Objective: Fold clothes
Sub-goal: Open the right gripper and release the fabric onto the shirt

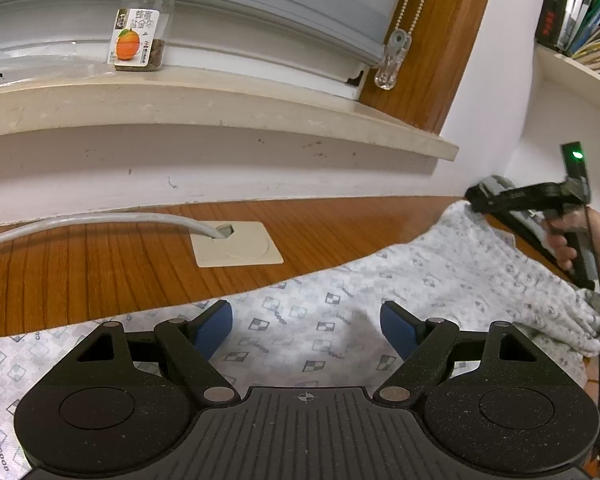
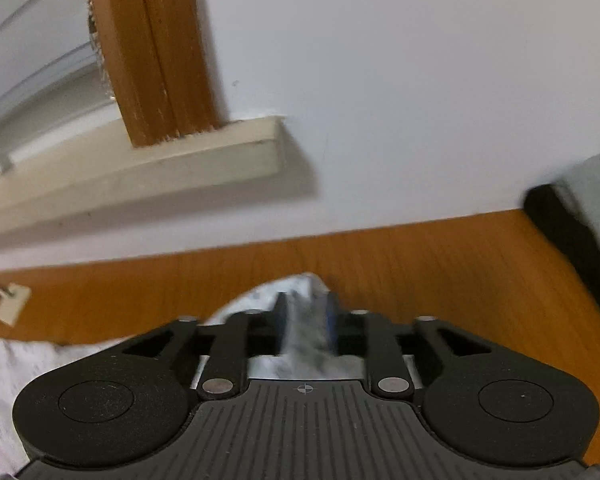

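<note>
A white garment [image 1: 340, 300] with a grey checker print lies spread on the wooden table [image 1: 100, 272]. My left gripper [image 1: 306, 326] is open, its blue pads [image 1: 214, 326] hovering just over the cloth, holding nothing. My right gripper [image 2: 306, 320] is shut on a bunched corner of the garment [image 2: 300, 312] and holds it a little above the table. In the left wrist view the right gripper [image 1: 474, 198] shows at the far right, pinching the garment's far corner, with the person's hand behind it.
A beige cable plate [image 1: 236, 244] with a grey cable sits on the table ahead. A window sill [image 1: 180, 108] carries a clear jar [image 1: 144, 20]. A bookshelf [image 1: 580, 12] stands at the right. A dark object [image 2: 572, 224] lies at the table's right side.
</note>
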Available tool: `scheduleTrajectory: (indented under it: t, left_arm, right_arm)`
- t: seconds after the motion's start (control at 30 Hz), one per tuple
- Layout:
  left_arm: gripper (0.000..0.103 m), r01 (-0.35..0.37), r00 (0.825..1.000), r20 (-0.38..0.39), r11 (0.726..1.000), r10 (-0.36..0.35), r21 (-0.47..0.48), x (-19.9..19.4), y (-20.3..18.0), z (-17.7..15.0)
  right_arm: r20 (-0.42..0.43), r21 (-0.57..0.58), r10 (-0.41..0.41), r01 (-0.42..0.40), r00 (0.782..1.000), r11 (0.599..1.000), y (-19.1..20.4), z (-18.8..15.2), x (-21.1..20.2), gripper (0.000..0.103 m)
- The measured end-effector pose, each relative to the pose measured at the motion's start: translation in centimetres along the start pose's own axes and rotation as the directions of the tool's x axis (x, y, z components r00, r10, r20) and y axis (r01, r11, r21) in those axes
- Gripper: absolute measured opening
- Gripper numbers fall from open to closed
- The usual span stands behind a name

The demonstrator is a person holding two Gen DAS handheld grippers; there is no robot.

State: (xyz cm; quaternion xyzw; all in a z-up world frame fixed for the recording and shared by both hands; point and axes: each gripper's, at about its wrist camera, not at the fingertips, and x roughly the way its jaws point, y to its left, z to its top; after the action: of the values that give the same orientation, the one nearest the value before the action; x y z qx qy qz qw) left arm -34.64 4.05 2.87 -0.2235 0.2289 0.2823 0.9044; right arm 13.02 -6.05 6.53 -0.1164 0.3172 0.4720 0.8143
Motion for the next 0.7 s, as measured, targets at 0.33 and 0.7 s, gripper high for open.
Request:
scheduleTrajectory:
  t: [0.33,0.7]
  left_arm:
    - [0.074,-0.078,0.997,0.022,0.993,0.077,0.083,-4.3,-0.5,-0.7]
    - [0.028,-0.068,0.994,-0.067,0.967,0.087,0.244,-5.7,-2.9,-3.0]
  right_arm:
    - [0.046,-0.086,-0.024,0.028,0.999,0.996,-2.0,-5.6,-9.5,0.066]
    - [0.069,-0.039,-0.002,0.005,0.998,0.999,-3.1,-11.6,-14.8,0.066]
